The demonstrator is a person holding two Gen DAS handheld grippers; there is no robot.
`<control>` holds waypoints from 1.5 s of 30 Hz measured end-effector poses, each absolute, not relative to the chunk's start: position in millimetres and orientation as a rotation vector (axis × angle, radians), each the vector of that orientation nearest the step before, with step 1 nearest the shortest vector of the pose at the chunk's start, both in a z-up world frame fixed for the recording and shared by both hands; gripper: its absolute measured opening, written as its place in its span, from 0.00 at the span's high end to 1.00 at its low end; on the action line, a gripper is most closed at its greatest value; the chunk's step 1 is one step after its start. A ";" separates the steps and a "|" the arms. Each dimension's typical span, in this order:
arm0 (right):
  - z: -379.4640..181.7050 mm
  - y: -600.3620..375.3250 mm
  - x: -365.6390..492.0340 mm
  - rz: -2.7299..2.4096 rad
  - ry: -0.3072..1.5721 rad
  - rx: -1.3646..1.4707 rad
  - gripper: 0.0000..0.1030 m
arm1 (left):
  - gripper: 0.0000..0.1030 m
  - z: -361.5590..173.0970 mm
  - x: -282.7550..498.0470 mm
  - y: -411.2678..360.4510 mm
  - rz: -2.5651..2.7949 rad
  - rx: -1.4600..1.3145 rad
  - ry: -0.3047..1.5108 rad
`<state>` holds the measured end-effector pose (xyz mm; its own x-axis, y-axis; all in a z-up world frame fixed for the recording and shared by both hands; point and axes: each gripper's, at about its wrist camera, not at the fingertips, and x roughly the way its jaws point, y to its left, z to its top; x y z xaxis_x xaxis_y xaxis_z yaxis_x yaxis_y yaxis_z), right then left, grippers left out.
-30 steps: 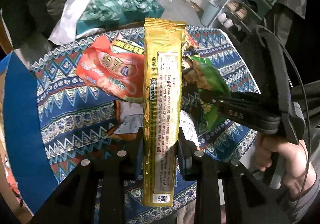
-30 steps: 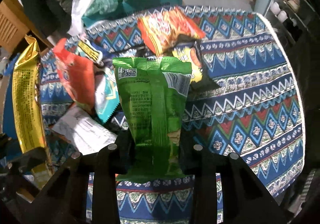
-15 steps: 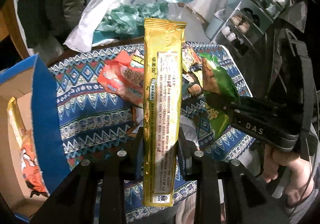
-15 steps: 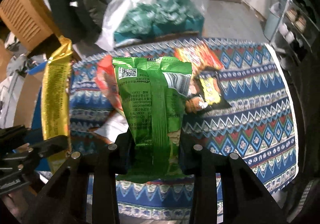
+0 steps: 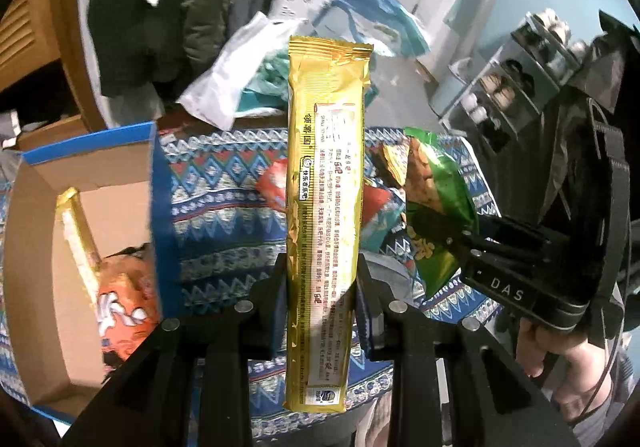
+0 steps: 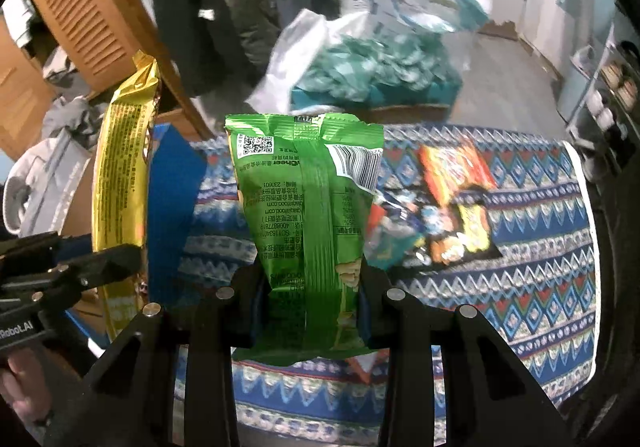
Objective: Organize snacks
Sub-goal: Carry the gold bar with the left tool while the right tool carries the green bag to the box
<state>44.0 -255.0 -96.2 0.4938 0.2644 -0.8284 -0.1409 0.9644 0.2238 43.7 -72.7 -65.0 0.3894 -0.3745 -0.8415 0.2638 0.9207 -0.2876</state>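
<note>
Gold foil packet (image 5: 326, 207), long and narrow, clamped low between the fingers of the left gripper (image 5: 322, 301); most of its length stands free above them. Green snack bag (image 6: 308, 215) pinched the same way in the right gripper (image 6: 308, 311), lower third between the pads. Both are up off the patterned cloth surface (image 6: 532, 287).

Cardboard box (image 5: 36, 247), blue outside, sits at the left end of the surface and already holds a gold stick and an orange packet. Likely step: carry both across and drop them in.

Doing it well: bring the gold packet in over the box's near blue wall (image 5: 162, 215) with its free end tipped down into the open middle, so the tall top does not catch the rim. Feed one at a time; the grippers ride close side by side.

Room: loose snack packs (image 6: 456, 199) lie mid-surface, well clear below. Right half of the cloth is bare. Far edge is crowded by a white plastic bag (image 5: 236, 79).
</note>
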 end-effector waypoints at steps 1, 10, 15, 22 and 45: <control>-93.2 -248.3 46.6 0.256 1.021 0.130 0.67 | 0.72 -63.1 43.8 -69.1 -0.400 -0.117 1.095; -77.9 -197.7 58.0 0.337 1.004 0.097 0.67 | 0.72 -50.9 39.0 -26.7 -0.345 -0.148 1.054; -71.8 -167.0 61.5 0.377 0.999 0.070 0.67 | 0.72 -44.4 35.3 -3.4 -0.315 -0.173 1.035; -63.4 -125.0 65.7 0.433 0.993 0.040 0.67 | 0.72 -38.2 31.6 34.1 -0.251 -0.202 1.004; -85.9 -10.2 69.2 0.596 1.074 -0.013 0.67 | 0.72 -71.8 27.5 135.8 -0.047 -0.265 1.026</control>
